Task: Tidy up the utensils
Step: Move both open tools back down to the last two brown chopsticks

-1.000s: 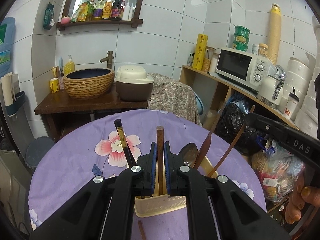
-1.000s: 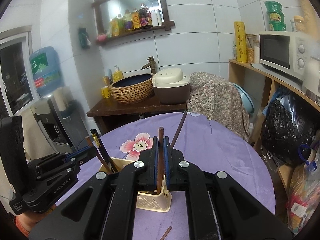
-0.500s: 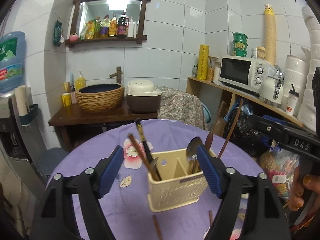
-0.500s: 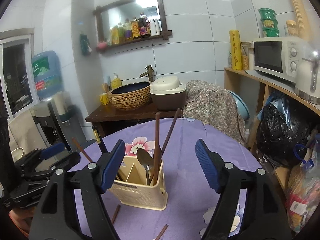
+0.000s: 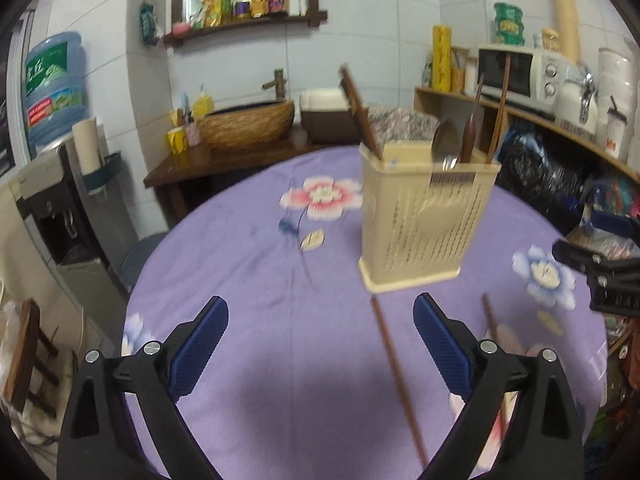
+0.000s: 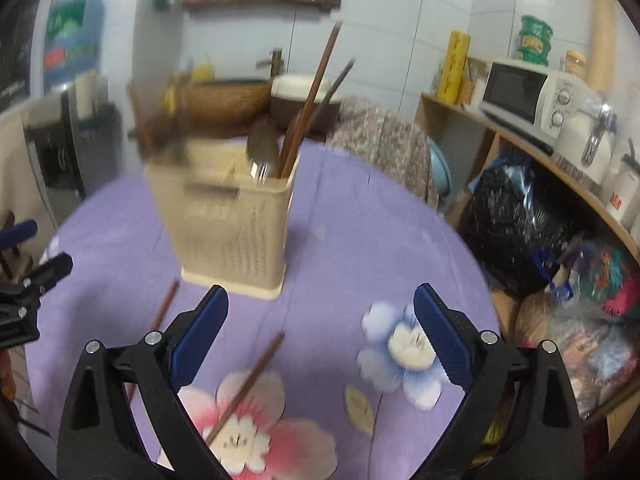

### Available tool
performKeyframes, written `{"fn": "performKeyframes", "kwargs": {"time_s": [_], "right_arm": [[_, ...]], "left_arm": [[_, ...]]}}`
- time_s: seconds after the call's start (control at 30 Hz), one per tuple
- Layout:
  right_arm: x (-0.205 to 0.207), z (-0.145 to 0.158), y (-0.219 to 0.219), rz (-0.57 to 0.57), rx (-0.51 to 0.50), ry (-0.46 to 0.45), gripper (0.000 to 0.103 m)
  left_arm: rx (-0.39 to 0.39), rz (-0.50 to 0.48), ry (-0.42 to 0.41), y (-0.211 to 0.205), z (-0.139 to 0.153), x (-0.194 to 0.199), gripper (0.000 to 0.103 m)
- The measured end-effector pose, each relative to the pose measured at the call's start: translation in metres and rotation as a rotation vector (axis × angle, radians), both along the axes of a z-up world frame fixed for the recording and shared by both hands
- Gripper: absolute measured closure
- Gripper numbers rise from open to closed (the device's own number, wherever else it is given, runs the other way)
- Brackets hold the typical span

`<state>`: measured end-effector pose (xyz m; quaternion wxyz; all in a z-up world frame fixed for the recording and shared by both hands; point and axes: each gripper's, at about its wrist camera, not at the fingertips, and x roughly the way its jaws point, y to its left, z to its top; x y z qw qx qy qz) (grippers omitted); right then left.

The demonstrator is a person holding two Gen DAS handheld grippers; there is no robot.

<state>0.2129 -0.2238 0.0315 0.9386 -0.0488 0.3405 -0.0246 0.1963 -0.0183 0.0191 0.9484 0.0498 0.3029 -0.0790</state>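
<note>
Desk (image 5: 248, 264): round, covered with a purple cloth printed with pink and blue flowers.

Holder (image 5: 420, 220): cream perforated plastic utensil box, upright on the desk, divided into compartments. One side holds a dark chopstick (image 5: 358, 110) leaning outward; the other side holds a metal spoon (image 5: 446, 144) and two brown sticks standing up. Which inner compartment each sits in cannot be told.

Loose chopstick (image 5: 394, 368): brown, lying flat on the cloth just in front of the holder, one end almost at its base. A second stick (image 5: 490, 320) lies to the right of it, also in front of the holder.

Left tongs (image 5: 320, 340): spread wide, blue pads apart, holding nothing, in front of the holder above the cloth.

Right tongs (image 6: 320, 340): likewise spread and holding nothing, in front of and to the right of the holder (image 6: 228, 216), which is blurred in this view. A stick (image 6: 244, 384) lies on a pink flower between the holder and these tongs.

Room, placed from the holder:
- behind it, a dark wooden washstand with a woven basin (image 5: 248, 128) and a rice cooker (image 5: 324, 114);
- above that, a mirror shelf (image 5: 244, 4) of bottles on a white tiled wall;
- to its right, a wooden shelf carrying a white microwave (image 5: 520, 74) and a kettle, with black bags below;
- far to its left, a water dispenser (image 5: 54, 88) with a blue bottle.
</note>
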Motion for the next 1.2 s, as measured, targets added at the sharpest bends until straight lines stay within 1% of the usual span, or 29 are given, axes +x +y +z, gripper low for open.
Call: {"fn": "performKeyframes", "kwargs": {"time_s": [0.1, 0.23, 0.3, 0.4, 0.47, 0.6, 0.67, 0.9, 1.07, 1.2], "right_arm": [[-0.012, -0.034, 0.016, 0.02, -0.006, 0.095, 0.006], [-0.027, -0.073, 0.035, 0.056, 0.003, 0.197, 0.006], [-0.034, -0.085, 0.045, 0.072, -0.005, 0.224, 0.006], [-0.037, -0.098, 0.05, 0.07, -0.007, 0.254, 0.006], [-0.037, -0.102, 0.054, 0.069, -0.009, 0.266, 0.006], [-0.037, -0.103, 0.053, 0.064, -0.035, 0.271, 0.006], [-0.036, -0.102, 0.048, 0.037, -0.051, 0.273, 0.006], [-0.039, -0.101, 0.009, -0.023, -0.051, 0.293, 0.006], [-0.041, -0.103, -0.018, -0.051, -0.023, 0.294, 0.006], [-0.044, -0.104, -0.033, -0.073, -0.019, 0.288, 0.006]], "left_arm": [[-0.018, 0.042, 0.05, 0.011, -0.023, -0.012, 0.01], [0.019, 0.11, 0.081, 0.023, -0.044, -0.024, 0.01], [0.026, 0.134, 0.094, 0.029, -0.05, -0.027, 0.01], [0.004, 0.155, 0.103, 0.038, -0.053, -0.03, 0.01], [-0.006, 0.16, 0.108, 0.04, -0.055, -0.031, 0.01], [0.006, 0.152, 0.11, 0.035, -0.058, -0.032, 0.01], [0.002, 0.14, 0.115, 0.032, -0.058, -0.033, 0.01], [-0.002, 0.099, 0.132, 0.02, -0.062, -0.039, 0.009], [-0.009, 0.078, 0.148, 0.014, -0.063, -0.041, 0.009], [-0.019, 0.051, 0.165, 0.008, -0.066, -0.043, 0.009]]}}
